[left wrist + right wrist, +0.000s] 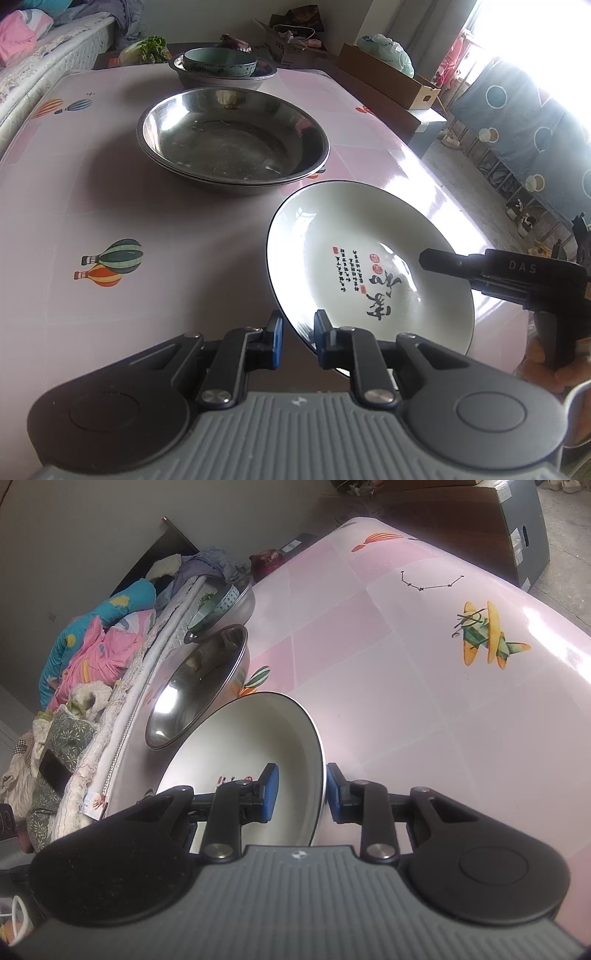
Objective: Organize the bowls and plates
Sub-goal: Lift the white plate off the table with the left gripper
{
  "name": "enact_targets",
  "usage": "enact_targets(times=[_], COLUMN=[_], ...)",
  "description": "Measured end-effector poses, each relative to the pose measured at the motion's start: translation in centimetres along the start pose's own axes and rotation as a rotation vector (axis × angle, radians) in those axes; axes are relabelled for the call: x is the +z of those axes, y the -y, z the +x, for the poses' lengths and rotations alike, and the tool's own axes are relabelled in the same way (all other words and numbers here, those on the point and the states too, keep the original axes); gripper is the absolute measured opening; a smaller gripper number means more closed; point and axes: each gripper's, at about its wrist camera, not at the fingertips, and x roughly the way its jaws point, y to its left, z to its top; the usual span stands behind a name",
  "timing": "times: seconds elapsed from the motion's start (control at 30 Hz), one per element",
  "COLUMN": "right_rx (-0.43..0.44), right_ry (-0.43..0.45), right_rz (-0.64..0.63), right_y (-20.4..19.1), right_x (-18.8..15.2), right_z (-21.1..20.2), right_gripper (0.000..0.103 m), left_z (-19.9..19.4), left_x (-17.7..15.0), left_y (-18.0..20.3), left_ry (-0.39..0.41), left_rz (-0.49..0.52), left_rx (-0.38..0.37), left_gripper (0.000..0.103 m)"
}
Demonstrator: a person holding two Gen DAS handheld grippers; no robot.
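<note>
White plate tilted above tabletop, rim straddled by spread left tongs and right tongs; pinch to be confirmed before carrying to steel basins.

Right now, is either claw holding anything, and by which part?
Both straddle the white plate at its rim: left claw on the near edge, right claw on the opposite edge. Full clamping cannot be told.
</note>
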Motion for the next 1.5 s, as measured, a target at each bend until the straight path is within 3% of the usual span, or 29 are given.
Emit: enact_targets(times=[0.3,0.93,1.5], right_rx=[-0.043,-0.027,-0.017], right_ry=[0.008,0.027,0.038], right_rz=[-0.06,-0.064,-0.062], right_y=[0.3,0.2,0.3], right_x=[-0.3,-0.6,-0.2], right_z=[-0.6,-0.5,-0.2], right_gripper=[0.017,0.019,0.019], left_z=[1.3,2.1,2.4], left_x=[0.7,1.4,1.6], left_y=[0.2,1.5,2.1], left_ry=[-0.003,-0.001,-0.015], left_rz=[0.025,0.059,0.075], left_rx=[0.018,0.057,0.096], left_gripper=[0.024,0.044,0.042])
